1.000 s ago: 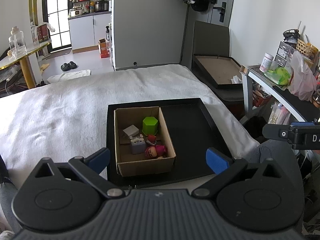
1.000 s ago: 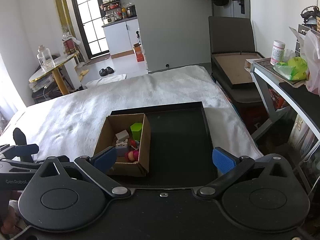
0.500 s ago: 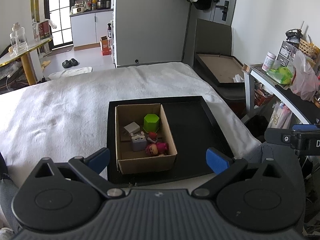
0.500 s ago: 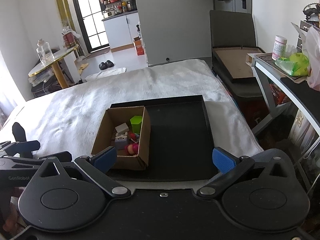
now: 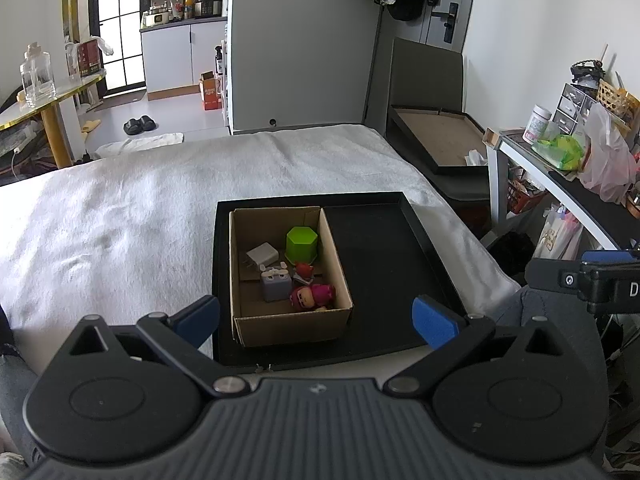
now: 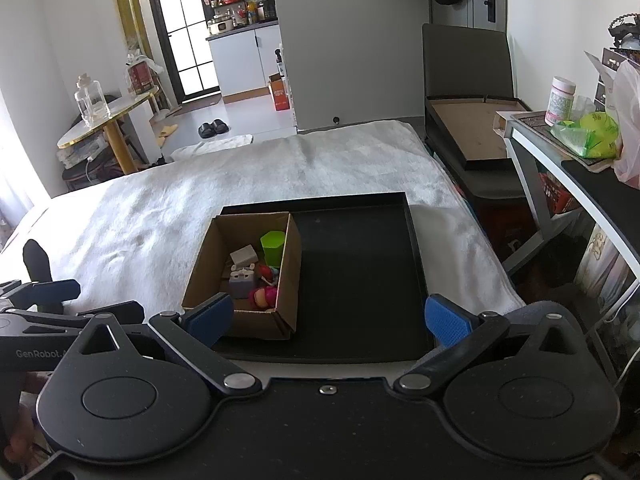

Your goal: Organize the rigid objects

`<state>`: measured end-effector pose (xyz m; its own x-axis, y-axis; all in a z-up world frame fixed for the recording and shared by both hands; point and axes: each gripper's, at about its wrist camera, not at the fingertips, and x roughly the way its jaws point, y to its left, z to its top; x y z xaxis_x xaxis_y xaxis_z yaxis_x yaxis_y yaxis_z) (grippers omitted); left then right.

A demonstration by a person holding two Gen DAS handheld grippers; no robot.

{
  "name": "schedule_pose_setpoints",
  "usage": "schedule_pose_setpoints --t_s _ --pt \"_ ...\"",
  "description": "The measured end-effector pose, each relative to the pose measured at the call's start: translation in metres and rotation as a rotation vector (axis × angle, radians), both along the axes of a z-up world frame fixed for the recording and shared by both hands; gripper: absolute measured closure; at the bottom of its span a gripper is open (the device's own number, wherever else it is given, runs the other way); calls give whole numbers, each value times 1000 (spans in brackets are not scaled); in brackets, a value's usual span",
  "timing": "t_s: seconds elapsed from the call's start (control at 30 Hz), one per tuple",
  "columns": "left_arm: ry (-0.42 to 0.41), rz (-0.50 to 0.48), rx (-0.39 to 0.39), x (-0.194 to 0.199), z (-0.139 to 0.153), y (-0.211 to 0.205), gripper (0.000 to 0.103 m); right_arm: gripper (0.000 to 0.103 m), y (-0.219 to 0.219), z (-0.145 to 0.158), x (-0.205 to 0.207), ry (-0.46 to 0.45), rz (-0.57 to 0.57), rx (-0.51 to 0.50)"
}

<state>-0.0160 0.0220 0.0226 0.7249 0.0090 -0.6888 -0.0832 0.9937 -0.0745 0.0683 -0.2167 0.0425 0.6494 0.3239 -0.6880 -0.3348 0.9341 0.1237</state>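
An open cardboard box (image 5: 338, 272) (image 6: 292, 276) stands in the left half of a black tray (image 5: 384, 256) (image 6: 360, 272) on a white blanket. In the box lie a green hexagonal cup (image 5: 301, 243) (image 6: 273, 245), a white charger (image 5: 262, 255), a grey-purple block toy (image 5: 275, 285) (image 6: 242, 282), a small red figure (image 5: 304, 269) and a pink doll (image 5: 313, 296) (image 6: 264, 295). My left gripper (image 5: 316, 322) is open and empty, held back from the tray's near edge. My right gripper (image 6: 326, 316) is open and empty, also short of the tray.
The white blanket (image 5: 120, 216) covers the bed. A dark chair with a flat cardboard tray (image 5: 436, 136) stands at the far right. A cluttered desk (image 5: 568, 168) is at the right edge. A round table with a glass bottle (image 5: 36, 76) is far left.
Both grippers have risen and pulled back a little, so the tray and box sit slightly further ahead. Both stay open. Nothing in the box has moved.
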Motion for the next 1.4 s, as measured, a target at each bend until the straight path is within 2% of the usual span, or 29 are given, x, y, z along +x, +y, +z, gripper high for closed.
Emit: schedule_pose_setpoints --t_s 1.07,1.4 --pt "11 -6 -8 2 -6 -1 1 0 0 -5 0 15 -11 -21" --pt "1 -9 13 1 -4 -4 1 0 -1 -6 1 23 -13 -21"
